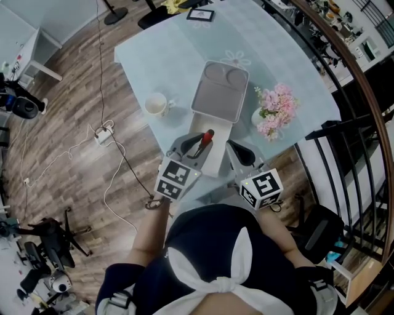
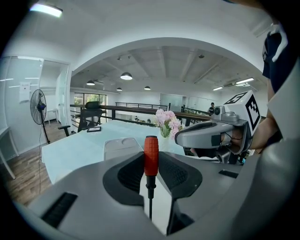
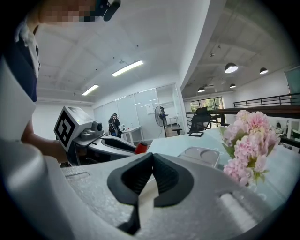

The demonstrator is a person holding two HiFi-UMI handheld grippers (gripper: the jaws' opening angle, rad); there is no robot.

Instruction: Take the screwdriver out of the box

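My left gripper (image 1: 198, 146) (image 2: 151, 171) is shut on a screwdriver with a red handle (image 2: 151, 155) and dark shaft; the handle tip (image 1: 208, 133) sticks out past the jaws. It hangs above the near end of the open grey box (image 1: 212, 126), whose lid (image 1: 220, 91) lies flat on the pale table. In the right gripper view the handle (image 3: 140, 148) shows as a red tip. To the right of the box, my right gripper (image 1: 237, 149) (image 3: 151, 174) is shut with nothing in it, its pads touching.
A white mug (image 1: 156, 104) stands left of the box. A vase of pink flowers (image 1: 274, 111) (image 3: 248, 150) stands to its right. A small dark framed tablet (image 1: 201, 15) lies at the table's far edge (image 1: 132, 80). Cables trail on the wooden floor at left.
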